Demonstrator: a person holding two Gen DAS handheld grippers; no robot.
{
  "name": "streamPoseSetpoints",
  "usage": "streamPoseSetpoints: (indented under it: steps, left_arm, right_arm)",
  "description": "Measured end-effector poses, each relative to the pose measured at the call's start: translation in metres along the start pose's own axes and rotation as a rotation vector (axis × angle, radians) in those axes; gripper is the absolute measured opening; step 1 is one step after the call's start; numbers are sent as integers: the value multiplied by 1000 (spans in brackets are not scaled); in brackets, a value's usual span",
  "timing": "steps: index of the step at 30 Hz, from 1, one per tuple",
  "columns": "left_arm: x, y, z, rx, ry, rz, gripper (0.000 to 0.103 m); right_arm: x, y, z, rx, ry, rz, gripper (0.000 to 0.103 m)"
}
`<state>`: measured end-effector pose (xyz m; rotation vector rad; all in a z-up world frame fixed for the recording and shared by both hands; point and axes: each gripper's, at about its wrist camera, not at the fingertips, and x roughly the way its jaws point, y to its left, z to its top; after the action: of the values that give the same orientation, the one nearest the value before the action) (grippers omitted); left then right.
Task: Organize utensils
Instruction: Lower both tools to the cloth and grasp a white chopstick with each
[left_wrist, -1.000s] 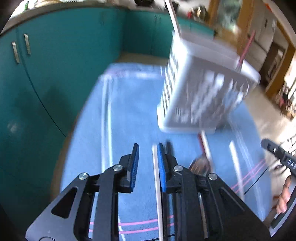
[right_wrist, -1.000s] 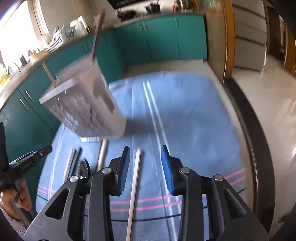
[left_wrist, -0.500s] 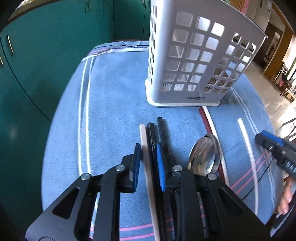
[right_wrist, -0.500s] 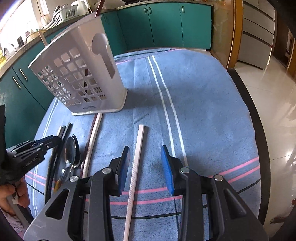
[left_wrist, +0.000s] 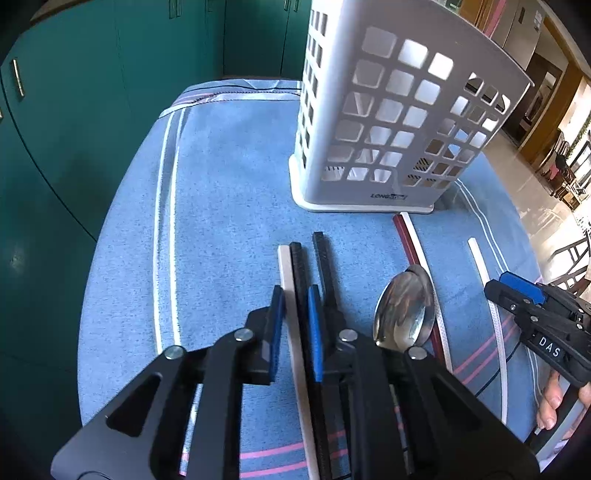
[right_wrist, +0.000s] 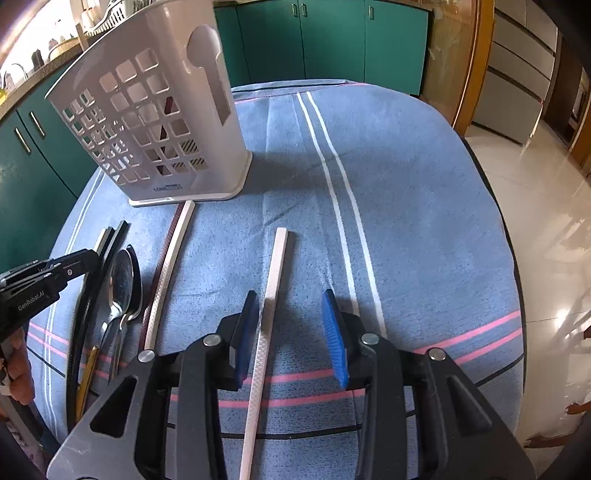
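Observation:
A white perforated utensil holder (left_wrist: 391, 122) stands on the blue cloth; it also shows in the right wrist view (right_wrist: 155, 125). My left gripper (left_wrist: 295, 291) is narrowly open, its pads either side of a white chopstick (left_wrist: 286, 273) and a black chopstick (left_wrist: 297, 266) lying on the cloth. A second black chopstick (left_wrist: 323, 258), a spoon (left_wrist: 404, 310) and a maroon and white pair (left_wrist: 413, 243) lie to the right. My right gripper (right_wrist: 290, 306) is open over another white chopstick (right_wrist: 273, 273), which lies by its left pad.
Teal cabinets (left_wrist: 74, 110) stand close behind and left of the round table. The blue striped cloth (right_wrist: 388, 184) covers the tabletop. The table's edge (right_wrist: 517, 280) drops to a shiny tiled floor on the right. The right gripper shows in the left wrist view (left_wrist: 535, 310).
Both grippers have come down and forward toward the cloth. The left jaws now straddle the white and black chopsticks. The holder looks closer and sharp after earlier blur.

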<state>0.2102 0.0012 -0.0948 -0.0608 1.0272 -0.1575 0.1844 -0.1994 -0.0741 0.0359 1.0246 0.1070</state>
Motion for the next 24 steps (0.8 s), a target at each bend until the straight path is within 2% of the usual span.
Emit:
streamPoseSetpoints:
  steps: [2,5,9,15,24]
  left_arm:
    - [1,-4,0,13,-5,22,14]
    - [0,-3,0,-12,-7,-5,12]
    - [-18,-4,-4,-22,-54,-36,12]
    - [-34,4,-5,-39,-85,-20,13]
    - [-15,19,1,-56,-39,42,13]
  right_arm:
    - [1,2,-2,-10,-2,-7,35]
    - [0,7,-6,-39,-5,-15,35]
    - [-2,11,-8,-53,-12,-18,32]
    - [-4,13,-11,-43,-8,-11,32]
    - [-4,8,-7,-48,-4,-26,32]
